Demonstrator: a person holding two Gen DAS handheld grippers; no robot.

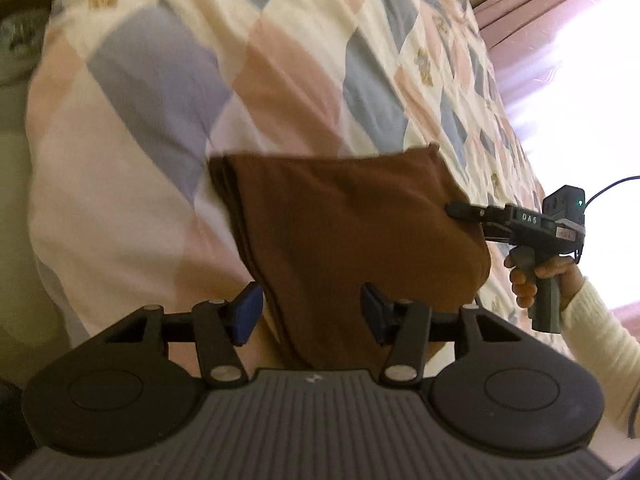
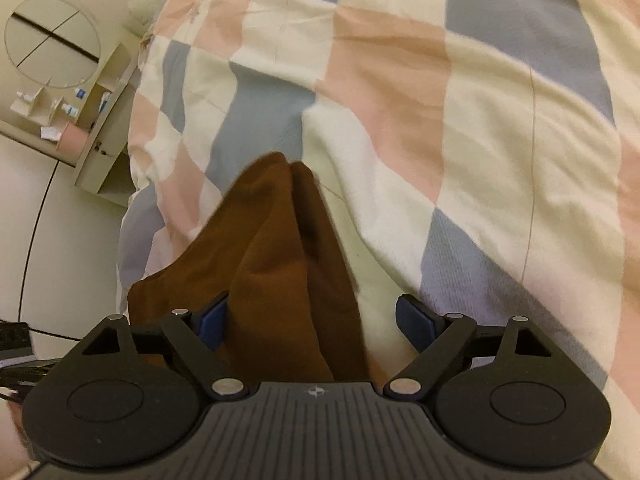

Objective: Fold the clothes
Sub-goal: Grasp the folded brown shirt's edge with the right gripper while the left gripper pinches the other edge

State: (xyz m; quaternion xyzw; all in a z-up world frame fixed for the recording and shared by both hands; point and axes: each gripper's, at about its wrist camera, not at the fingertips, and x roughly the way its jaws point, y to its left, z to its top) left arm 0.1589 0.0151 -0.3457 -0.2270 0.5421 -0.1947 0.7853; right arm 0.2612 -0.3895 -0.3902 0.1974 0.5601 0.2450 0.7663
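A folded brown garment (image 1: 344, 232) lies on a checkered quilt (image 1: 160, 100). In the left wrist view my left gripper (image 1: 312, 314) is open, its blue pads on either side of the garment's near edge. My right gripper (image 1: 460, 210) reaches in from the right over the garment's right edge, held by a hand in a cream sleeve. In the right wrist view the right gripper (image 2: 316, 322) is open, and the brown garment (image 2: 272, 260) runs between its blue pads, nearer the left pad (image 2: 212, 320).
The quilt (image 2: 440, 120) has pink, blue and cream squares and covers the bed. Pink curtains and a bright window (image 1: 560, 40) stand at the right. A round mirror (image 2: 52, 42) and a shelf with small items (image 2: 92, 112) stand beside the bed.
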